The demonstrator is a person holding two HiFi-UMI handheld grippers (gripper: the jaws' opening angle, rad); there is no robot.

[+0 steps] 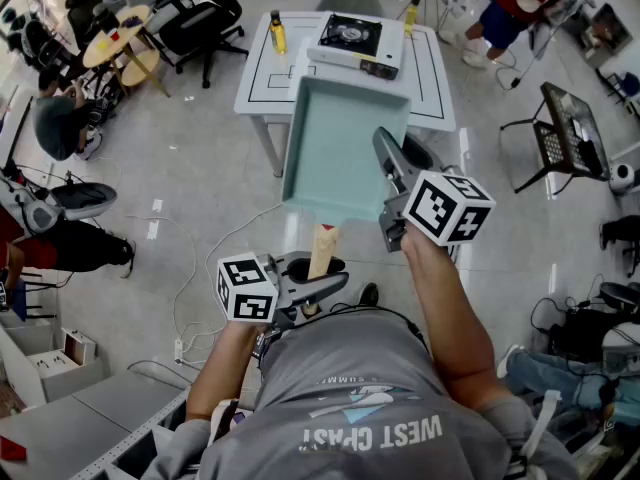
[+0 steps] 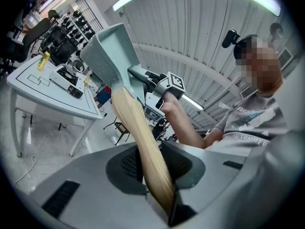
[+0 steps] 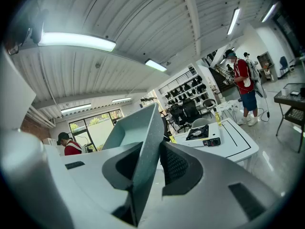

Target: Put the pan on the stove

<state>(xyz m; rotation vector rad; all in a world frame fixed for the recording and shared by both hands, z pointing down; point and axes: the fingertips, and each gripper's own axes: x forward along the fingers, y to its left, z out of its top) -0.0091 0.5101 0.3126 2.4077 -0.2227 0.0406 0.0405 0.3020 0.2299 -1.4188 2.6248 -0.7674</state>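
I hold a pale teal rectangular pan (image 1: 340,143) in the air in front of the person's chest. My left gripper (image 1: 318,280) is shut on its light wooden handle (image 1: 325,246), which runs up between the jaws in the left gripper view as well (image 2: 143,142). My right gripper (image 1: 395,200) is shut on the pan's right side wall (image 3: 147,142) near the handle end. The stove (image 1: 350,36), a white single-burner unit with a black top, sits on the white table (image 1: 440,88) beyond the pan. It also shows in the right gripper view (image 3: 202,135).
Two yellow bottles (image 1: 277,31) (image 1: 410,13) stand on the table beside the stove. Office chairs (image 1: 205,13) and a round table (image 1: 120,43) are at the far left, and a black rack (image 1: 565,133) is at the right. People stand at the room's edges. Cables lie on the floor.
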